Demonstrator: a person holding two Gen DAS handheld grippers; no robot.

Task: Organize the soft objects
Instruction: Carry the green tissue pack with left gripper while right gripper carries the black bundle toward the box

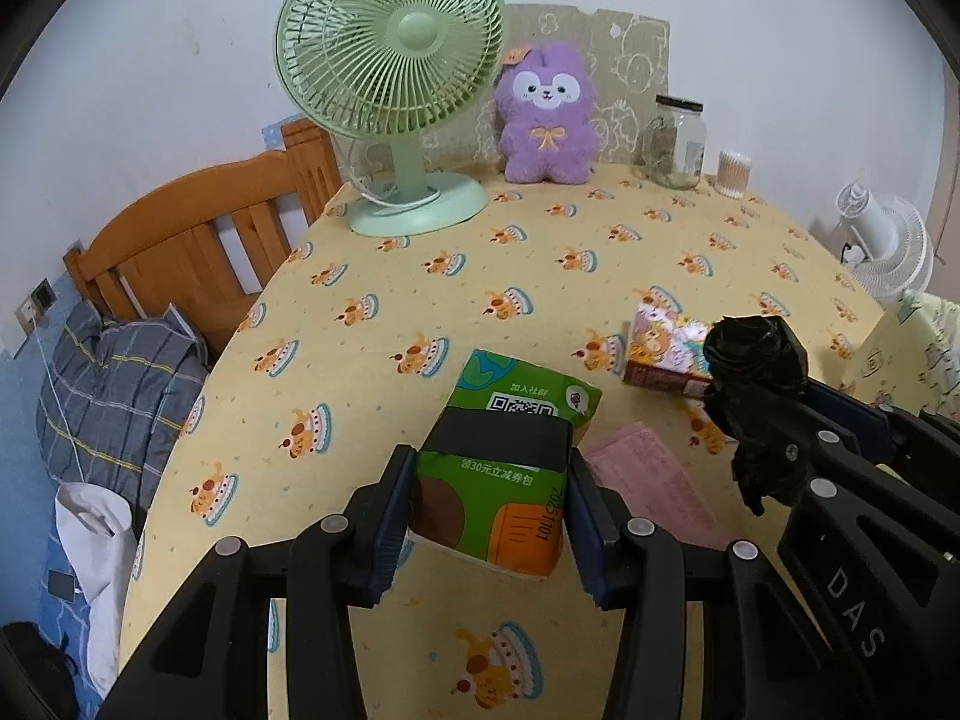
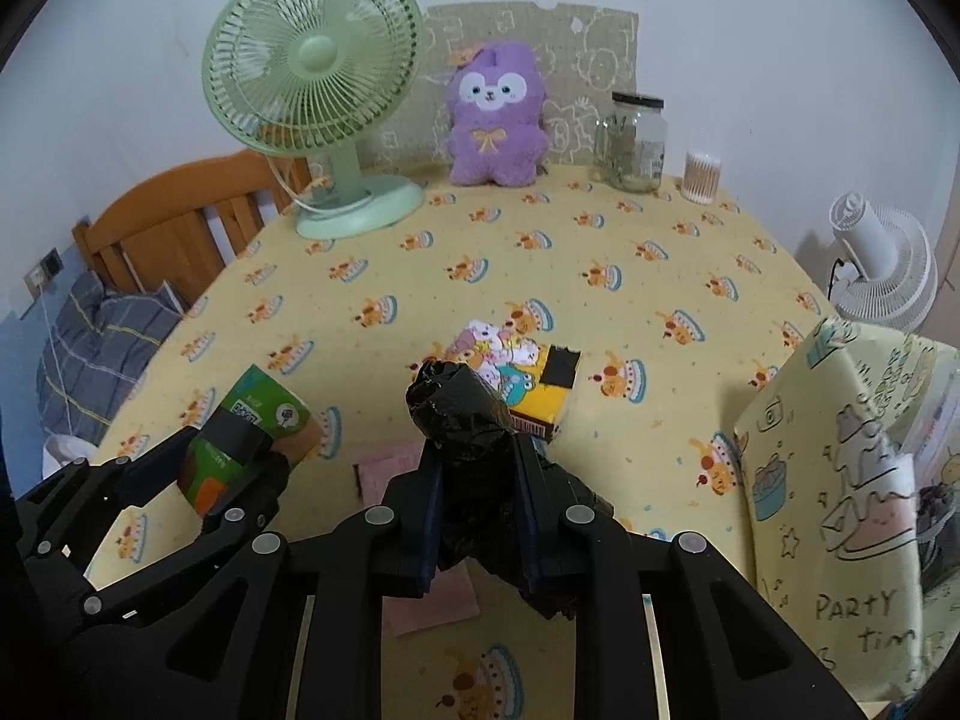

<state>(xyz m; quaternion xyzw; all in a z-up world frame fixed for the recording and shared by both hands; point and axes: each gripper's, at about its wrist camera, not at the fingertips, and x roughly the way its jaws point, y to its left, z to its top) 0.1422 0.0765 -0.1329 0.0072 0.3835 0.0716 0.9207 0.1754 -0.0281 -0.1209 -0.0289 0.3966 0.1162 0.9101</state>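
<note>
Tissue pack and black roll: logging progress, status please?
Left gripper shut on tissue pack, lifted. Right gripper shut on black roll. Cartoon pack and pink sheet lie on table below.

Back edge of surface (image 2: 540, 276), left to right: desk fan (image 2: 312, 90), plush toy (image 2: 495, 120), glass jar (image 2: 630, 141), cotton swab tub (image 2: 702, 174). Mid-surface: cartoon tissue pack (image 2: 516, 372), flat packet (image 1: 654, 480) in front of it. Tissue pack (image 1: 504, 474) sits in left hand-held gripper (image 1: 489, 516), bag roll (image 2: 465, 420) in right hand-held gripper (image 2: 480, 516), beside each other. Printed bag (image 2: 840, 480) at right edge; bed (image 1: 198, 252) left of surface.
</note>
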